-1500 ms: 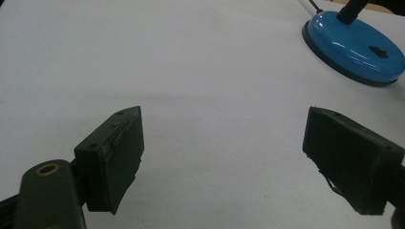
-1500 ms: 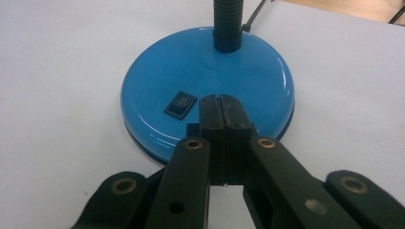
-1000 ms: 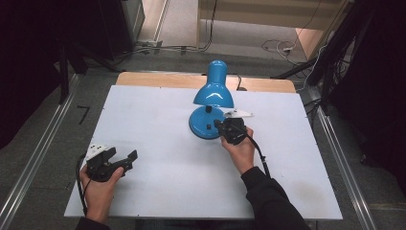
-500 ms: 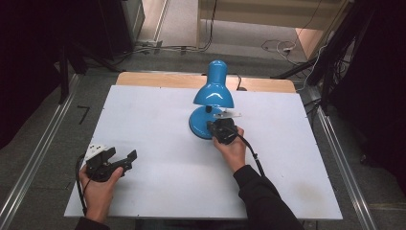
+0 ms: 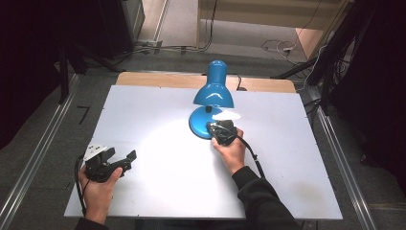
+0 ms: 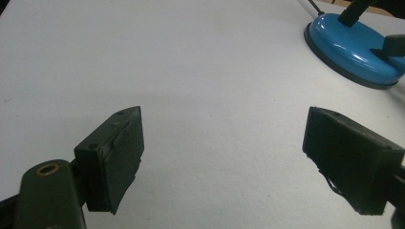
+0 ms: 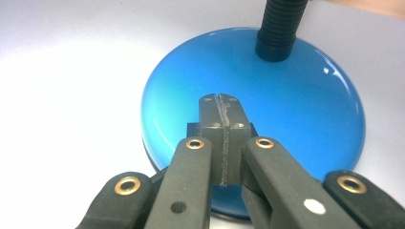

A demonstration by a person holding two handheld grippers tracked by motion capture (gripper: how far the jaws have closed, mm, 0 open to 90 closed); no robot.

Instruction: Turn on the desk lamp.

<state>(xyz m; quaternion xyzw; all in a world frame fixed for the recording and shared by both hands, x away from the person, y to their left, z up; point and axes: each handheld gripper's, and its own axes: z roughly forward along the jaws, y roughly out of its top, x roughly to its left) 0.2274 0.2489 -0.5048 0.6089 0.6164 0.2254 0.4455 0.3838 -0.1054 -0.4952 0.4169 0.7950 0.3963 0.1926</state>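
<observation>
Blue lamp stands at table centre-back, lit. Right gripper, jaws pressed together w/ nothing between, tips over the lamp base near its switch. Left gripper rests front-left, jaws wide apart, well away from lamp.

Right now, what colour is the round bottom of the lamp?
Shiny blue. The lamp base shows best in the right gripper view, under the shut right gripper.
</observation>
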